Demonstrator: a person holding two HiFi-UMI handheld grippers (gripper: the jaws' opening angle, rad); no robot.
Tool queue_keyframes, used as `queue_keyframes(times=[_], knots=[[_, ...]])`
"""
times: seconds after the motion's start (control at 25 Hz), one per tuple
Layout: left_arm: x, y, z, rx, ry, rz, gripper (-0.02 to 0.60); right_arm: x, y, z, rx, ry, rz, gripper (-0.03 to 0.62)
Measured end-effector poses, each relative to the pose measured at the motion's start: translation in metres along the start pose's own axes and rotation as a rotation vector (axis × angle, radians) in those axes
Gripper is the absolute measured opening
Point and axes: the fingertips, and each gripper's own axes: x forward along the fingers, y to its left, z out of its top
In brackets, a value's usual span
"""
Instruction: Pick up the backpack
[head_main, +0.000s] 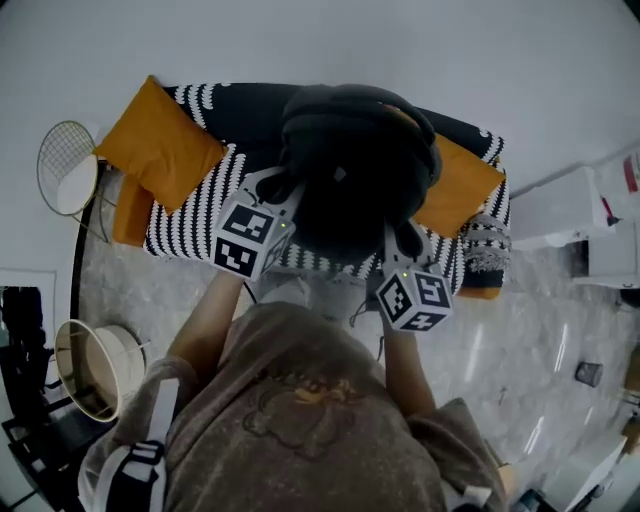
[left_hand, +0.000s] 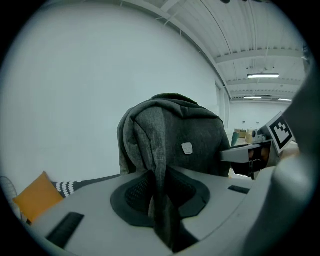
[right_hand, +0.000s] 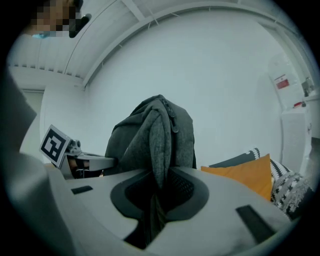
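The dark grey backpack hangs in the air over the sofa, held up from both sides. My left gripper is shut on a grey shoulder strap at the pack's left side. That strap runs down between the jaws in the left gripper view. My right gripper is shut on the other strap at the pack's right side. In each gripper view the pack's body stands upright just beyond the jaws. The opposite gripper shows beside it.
Below the pack is a sofa with a black-and-white patterned cover and orange cushions. A round wire side table and a round basket stand at the left. White cabinets stand at the right on the marble floor.
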Motion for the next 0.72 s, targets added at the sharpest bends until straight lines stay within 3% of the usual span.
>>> queue_keyframes(times=[0.36,0.52,0.72], knots=[[-0.083,-0.065,-0.029,-0.126,-0.015,0.105,0.060,-0.083,0.023,-0.008,-0.059,0.031,0.138,0.051],[-0.120,-0.085,-0.035,-0.137,-0.019,0.140,0.060,-0.114,0.040,-0.012,-0.068,0.048,0.188,0.051],[-0.155,-0.105,-0.043,-0.132,-0.030,0.141,0.060,-0.145,0.054,-0.023,-0.045,0.037,0.182,0.051]])
